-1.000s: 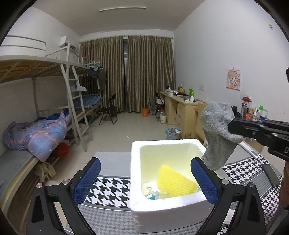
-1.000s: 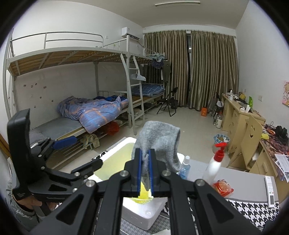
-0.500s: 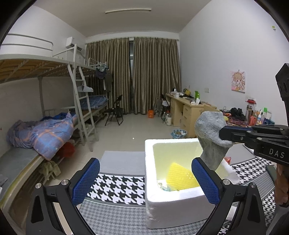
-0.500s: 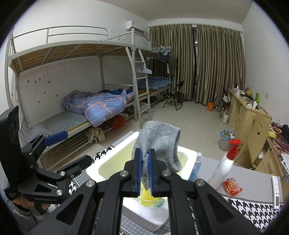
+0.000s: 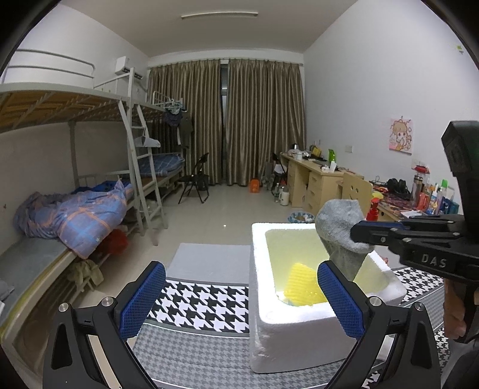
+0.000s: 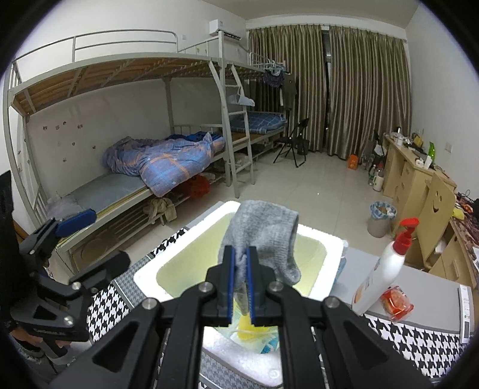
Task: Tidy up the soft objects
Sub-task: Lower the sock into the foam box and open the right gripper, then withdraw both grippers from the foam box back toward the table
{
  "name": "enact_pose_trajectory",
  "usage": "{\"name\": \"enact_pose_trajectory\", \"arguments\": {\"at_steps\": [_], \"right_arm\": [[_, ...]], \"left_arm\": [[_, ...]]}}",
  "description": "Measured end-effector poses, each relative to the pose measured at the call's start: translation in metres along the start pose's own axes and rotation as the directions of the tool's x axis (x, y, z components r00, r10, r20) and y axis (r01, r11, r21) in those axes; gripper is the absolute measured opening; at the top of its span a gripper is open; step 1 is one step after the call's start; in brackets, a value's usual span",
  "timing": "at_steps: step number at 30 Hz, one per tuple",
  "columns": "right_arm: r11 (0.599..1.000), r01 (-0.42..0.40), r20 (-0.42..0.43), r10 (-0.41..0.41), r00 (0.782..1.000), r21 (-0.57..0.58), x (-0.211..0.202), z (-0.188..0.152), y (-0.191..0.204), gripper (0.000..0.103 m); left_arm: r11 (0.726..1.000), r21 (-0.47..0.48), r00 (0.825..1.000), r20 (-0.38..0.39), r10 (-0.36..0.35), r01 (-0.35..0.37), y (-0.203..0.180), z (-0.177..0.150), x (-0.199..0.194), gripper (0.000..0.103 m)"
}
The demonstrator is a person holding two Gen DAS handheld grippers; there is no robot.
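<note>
Houndstooth table (image 5: pixel 197 302) w/ foam box (image 6: pixel 149 273); R gripper (image 6: pixel 240 281) clenched on grey sock (image 6: pixel 263 236), hanging long-axis down over box opening. L gripper (image 5: pixel 239 299) released, beside box.

Both views are dim and evenly lit by a ceiling strip light (image 5: pixel 219 15) with a cool, greyish cast. Drawn curtains (image 5: pixel 260 119) let in no daylight. Shadows are soft and pool under the bunk bed (image 6: pixel 125 191). The white foam box (image 5: pixel 299 332) is the brightest area, its inside glowing pale yellow. Fisheye distortion bends the walls and bed rails, and black vignetting fills the corners. Focus is fairly sharp, with slight grain.
</note>
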State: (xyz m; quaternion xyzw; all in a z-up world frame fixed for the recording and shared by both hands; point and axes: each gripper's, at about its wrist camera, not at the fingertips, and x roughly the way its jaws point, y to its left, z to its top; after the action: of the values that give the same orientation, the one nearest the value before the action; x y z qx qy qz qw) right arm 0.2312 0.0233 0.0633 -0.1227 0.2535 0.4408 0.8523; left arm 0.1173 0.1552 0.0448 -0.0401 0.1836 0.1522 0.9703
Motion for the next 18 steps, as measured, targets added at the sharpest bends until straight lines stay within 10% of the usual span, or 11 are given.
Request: {"name": "enact_pose_trajectory", "arguments": {"at_steps": [14,18], "right_arm": [[1.000,-0.025,-0.054,0.025,0.998,-0.003,0.012,-0.004,0.005,0.044],[1.000,-0.010,-0.049,0.010,0.999,-0.011,0.010,-0.005,0.005,0.071]], "left_arm": [[1.000,-0.014,1.000,-0.005,0.004,-0.004,0.008,-0.003,0.002,0.102],[1.000,-0.015,1.000,-0.001,0.005,-0.005,0.010,-0.003,0.001,0.102]]}}
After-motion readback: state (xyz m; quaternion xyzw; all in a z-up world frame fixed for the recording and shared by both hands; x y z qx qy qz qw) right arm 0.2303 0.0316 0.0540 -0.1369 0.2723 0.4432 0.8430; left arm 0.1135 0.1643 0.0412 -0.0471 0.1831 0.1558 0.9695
